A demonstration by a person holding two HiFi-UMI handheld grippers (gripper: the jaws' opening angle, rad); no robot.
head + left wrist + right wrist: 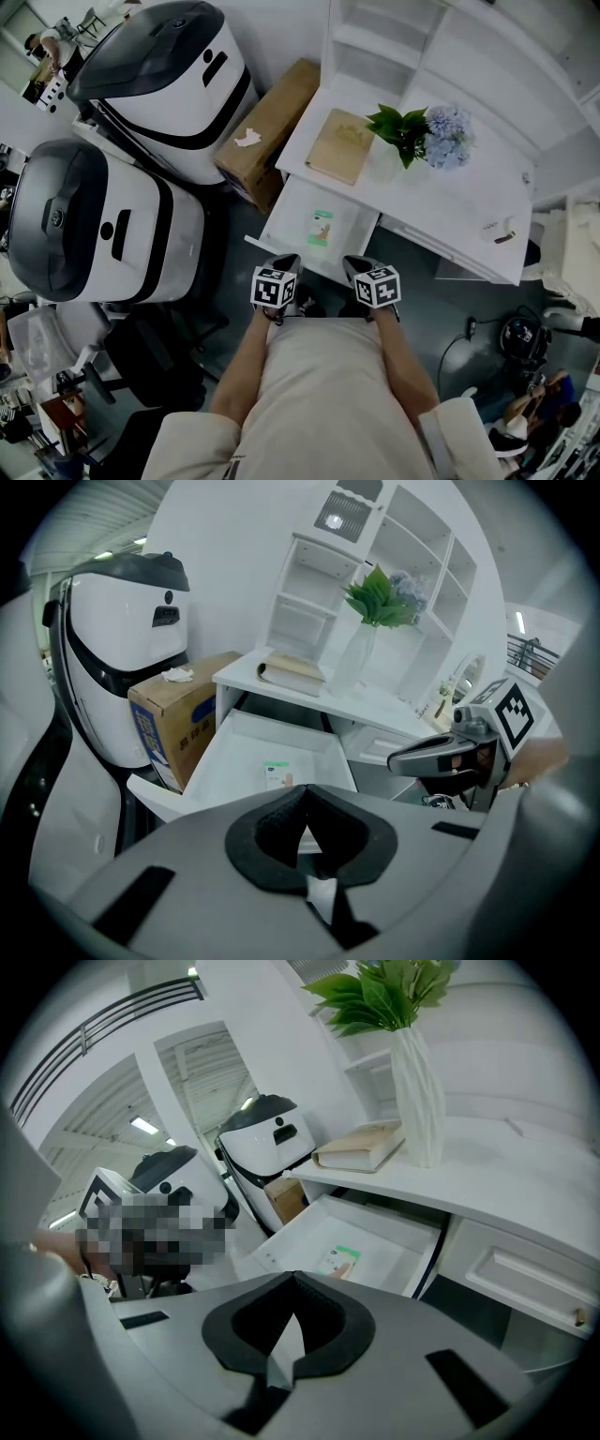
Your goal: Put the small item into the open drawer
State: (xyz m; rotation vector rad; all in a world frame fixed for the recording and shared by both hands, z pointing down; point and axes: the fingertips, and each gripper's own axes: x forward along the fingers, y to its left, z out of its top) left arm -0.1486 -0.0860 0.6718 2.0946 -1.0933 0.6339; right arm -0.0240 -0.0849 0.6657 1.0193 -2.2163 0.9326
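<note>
Both the left gripper [305, 799] and the right gripper [292, 1283] hang side by side just above the person's lap [323, 394], pointing at the white desk [450, 202] ahead. On the left one the dark pads meet tip to tip with nothing between them. The right one is the same, jaws pressed together and empty. Just beyond their tips the drawer [291, 211] stands pulled out from under the left end of the desk, its front edge nearest the person. The small item [321, 228], a flat pale packet with a green band at one end, lies on the drawer floor about the middle, clear of all four walls and apart from both grippers. On the tabletop above, a tan book [341, 145] rests at the left end, and a white vase [417, 1091] of green leaves [401, 129] and pale blue flowers [448, 138] stands just beside it toward the middle. A cardboard box [267, 122] sits against the desk's left side. Past it stand two large white-and-black machines [173, 80], and a white shelf unit [394, 37] rises along the back edge of the tabletop
</note>
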